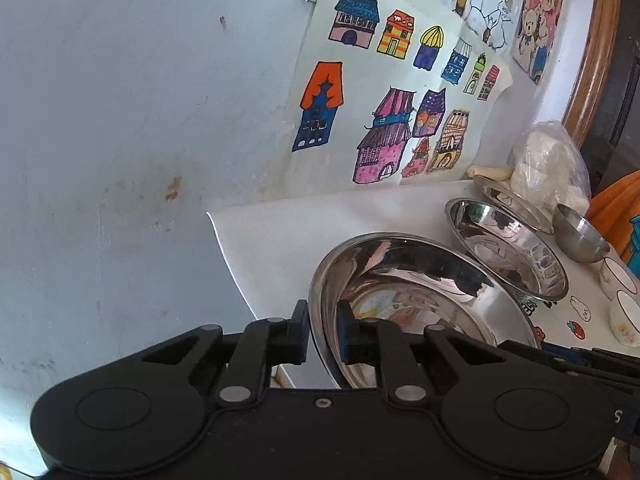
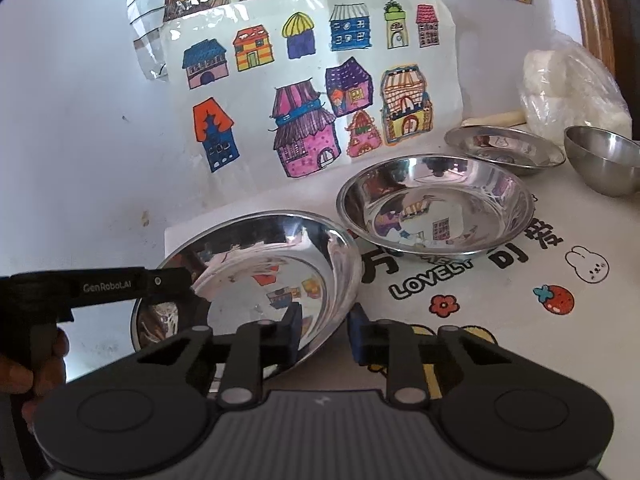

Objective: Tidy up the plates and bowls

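Observation:
A large steel bowl [image 2: 272, 264] sits at the left end of the table, and both grippers hold its rim. My left gripper [image 1: 324, 334] is shut on the near left rim of this bowl [image 1: 420, 280], one finger inside and one outside. In the right wrist view the left gripper [image 2: 192, 288] comes in from the left, with a hand behind it. My right gripper [image 2: 324, 332] is shut on the bowl's near right rim, left finger inside, right finger outside. A medium steel bowl [image 2: 436, 208] stands just behind to the right.
Farther right are a shallow steel plate [image 2: 504, 148], a small round steel bowl [image 2: 604, 164] and a plastic bag of white stuff [image 2: 568, 84]. Two white cups [image 1: 618, 280] stand by the right edge. Drawings of houses [image 2: 312, 92] hang on the wall close behind. The printed tablecloth [image 2: 480, 300] lies bare in front.

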`<action>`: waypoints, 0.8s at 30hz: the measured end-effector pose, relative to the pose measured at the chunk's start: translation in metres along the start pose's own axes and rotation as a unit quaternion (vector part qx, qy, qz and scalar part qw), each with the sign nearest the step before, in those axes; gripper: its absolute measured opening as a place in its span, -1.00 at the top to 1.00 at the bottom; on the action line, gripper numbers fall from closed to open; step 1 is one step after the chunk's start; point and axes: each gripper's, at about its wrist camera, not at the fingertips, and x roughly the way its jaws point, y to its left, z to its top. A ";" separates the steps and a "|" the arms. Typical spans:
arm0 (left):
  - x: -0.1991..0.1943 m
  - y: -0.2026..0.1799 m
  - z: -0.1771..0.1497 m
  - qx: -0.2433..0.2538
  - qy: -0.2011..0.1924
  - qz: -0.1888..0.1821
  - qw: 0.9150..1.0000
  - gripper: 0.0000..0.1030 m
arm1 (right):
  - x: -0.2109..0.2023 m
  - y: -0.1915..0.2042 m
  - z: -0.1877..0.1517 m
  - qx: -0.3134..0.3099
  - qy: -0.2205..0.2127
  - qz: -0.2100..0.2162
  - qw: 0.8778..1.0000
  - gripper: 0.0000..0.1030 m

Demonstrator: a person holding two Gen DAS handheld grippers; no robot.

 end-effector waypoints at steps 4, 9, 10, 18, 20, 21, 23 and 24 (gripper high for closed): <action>-0.010 -0.003 0.001 0.002 -0.008 -0.011 1.000 0.71 | -0.009 -0.002 0.000 0.007 -0.006 0.000 1.000 0.51; -0.027 -0.015 0.007 0.011 -0.033 -0.024 0.999 0.71 | -0.029 -0.004 0.005 0.012 -0.028 0.004 1.000 0.51; -0.028 -0.018 0.008 0.011 -0.036 -0.028 0.999 0.71 | -0.033 -0.006 0.007 0.014 -0.034 0.002 0.999 0.52; -0.005 -0.062 0.033 0.025 -0.055 -0.058 0.997 0.71 | -0.046 -0.031 0.031 0.017 -0.077 -0.044 0.996 0.52; 0.008 -0.074 0.040 0.026 -0.057 -0.062 0.996 0.71 | -0.043 -0.037 0.038 0.014 -0.080 -0.061 0.995 0.52; 0.014 -0.079 0.044 0.029 -0.058 -0.063 0.996 0.71 | -0.041 -0.040 0.041 0.010 -0.081 -0.070 0.994 0.52; 0.026 -0.090 0.050 0.036 -0.058 -0.061 0.996 0.71 | -0.035 -0.044 0.046 0.003 -0.082 -0.086 0.993 0.52; 0.032 -0.093 0.052 0.039 -0.058 -0.060 0.996 0.71 | -0.032 -0.045 0.048 -0.001 -0.081 -0.093 0.992 0.52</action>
